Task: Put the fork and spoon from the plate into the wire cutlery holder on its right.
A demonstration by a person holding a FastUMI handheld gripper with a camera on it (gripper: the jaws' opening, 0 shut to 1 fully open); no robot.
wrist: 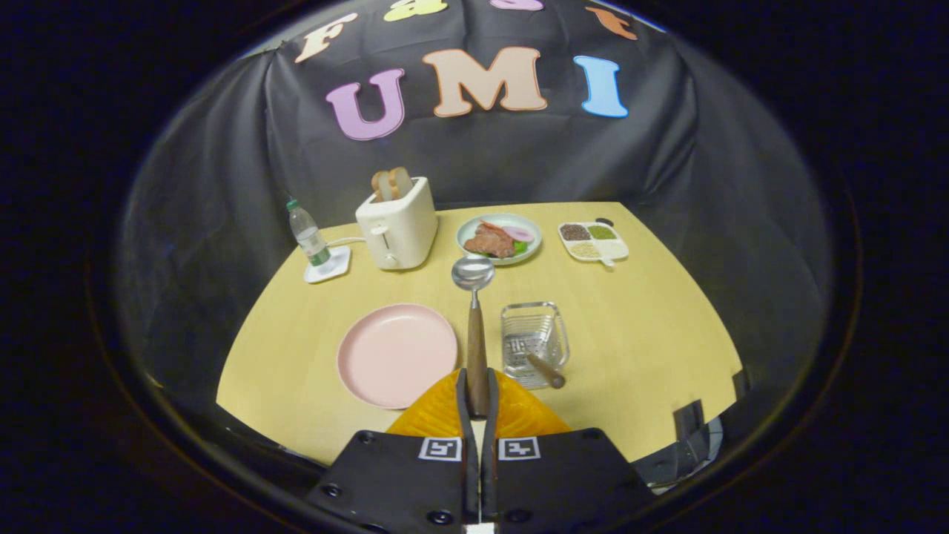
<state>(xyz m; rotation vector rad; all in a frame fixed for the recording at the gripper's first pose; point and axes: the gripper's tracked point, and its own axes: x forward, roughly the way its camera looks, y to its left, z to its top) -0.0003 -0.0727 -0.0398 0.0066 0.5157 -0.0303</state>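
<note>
Tool (477,397) pinches the wooden handle of our steel spoon (474,311), bowl pointing to twelve o'clock above the yellow tabletop (652,334). At ten o'clock lies the empty pink round plate (397,354); at two o'clock the wire cutlery holder (532,343) holds a wooden-handled fork (547,371). We read no labels.

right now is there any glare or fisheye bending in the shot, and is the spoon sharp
Gripper view: fisheye bends the table edges into curves; the spoon, clamped by the gripper, is sharp, its bowl catching a bright highlight; the holder wires glint a little; the plate is evenly lit, without glare.
</note>
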